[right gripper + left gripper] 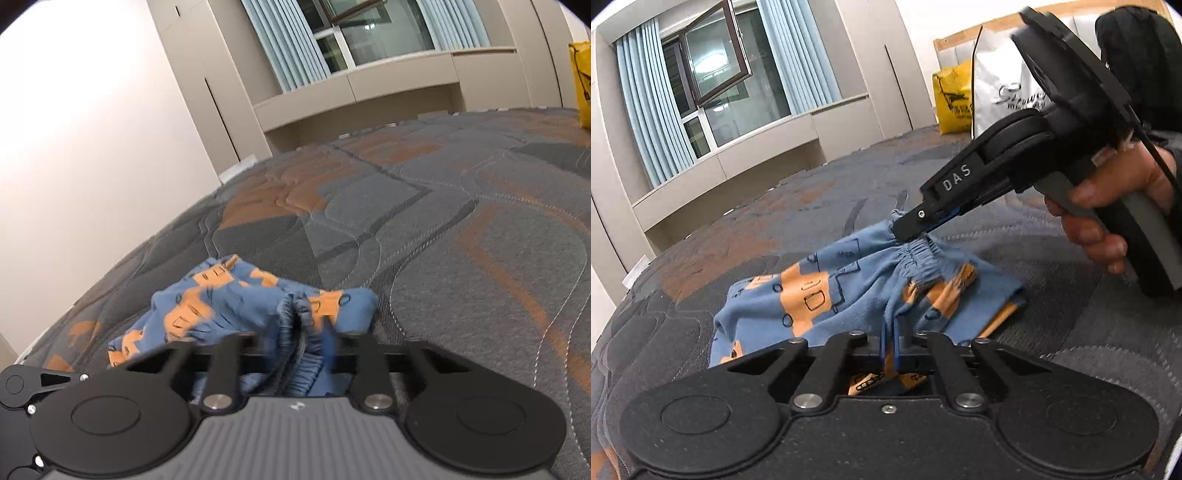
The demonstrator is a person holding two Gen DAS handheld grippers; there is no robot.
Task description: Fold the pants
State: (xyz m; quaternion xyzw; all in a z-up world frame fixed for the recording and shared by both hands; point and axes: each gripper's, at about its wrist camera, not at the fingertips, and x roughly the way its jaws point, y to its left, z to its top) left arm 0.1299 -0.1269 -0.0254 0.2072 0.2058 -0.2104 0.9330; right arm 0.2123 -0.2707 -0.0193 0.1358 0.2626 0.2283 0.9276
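Observation:
Small blue pants (pixel 849 291) with an orange print lie bunched on the quilted mattress (pixel 1089 332). My left gripper (pixel 891 343) is shut on a fold of the blue cloth at the near edge. My right gripper (pixel 905 225), held by a hand, is shut on the elastic waistband (pixel 919 254) at the far side and lifts it a little. In the right wrist view the pants (pixel 229 306) hang crumpled from my right gripper (pixel 299 332), with the gathered waistband (pixel 295 369) pinched between its fingers. The left gripper's body shows at that view's lower left edge.
The grey and orange mattress (pixel 443 221) spreads wide around the pants. A yellow bag (pixel 951 99) and a white bag (pixel 1001 85) stand at the far end by a headboard. A window with blue curtains (pixel 646 110) and beige cabinets lie beyond the bed.

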